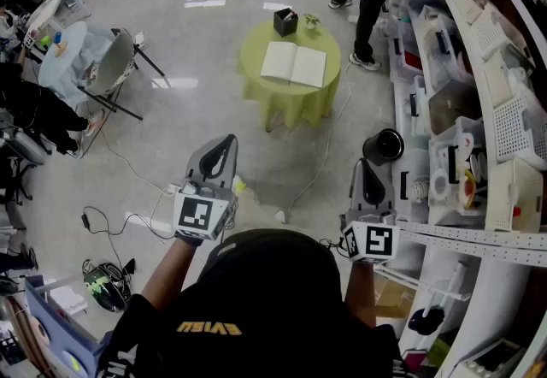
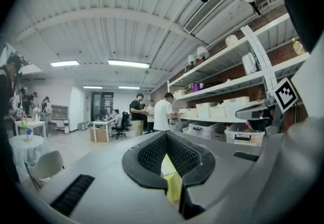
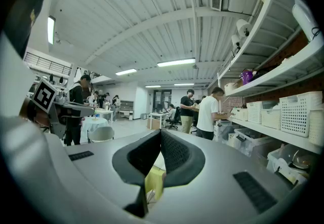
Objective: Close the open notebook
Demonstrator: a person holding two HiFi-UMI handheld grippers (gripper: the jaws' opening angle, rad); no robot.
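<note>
Notebook (image 1: 293, 64) open flat, pages white

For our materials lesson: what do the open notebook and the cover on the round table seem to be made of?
Notebook: paper, matte white; flat pale pages meet at a centre fold. Table cover: probably cloth, matte yellow-green; it hangs in soft folds.

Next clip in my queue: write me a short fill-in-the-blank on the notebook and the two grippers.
1. The notebook lies ____ on the round table.
2. The left gripper and the right gripper both have their jaws ____.
3. Of the two grippers, ____ touches the notebook.
Missing words: open; shut; neither.
</note>
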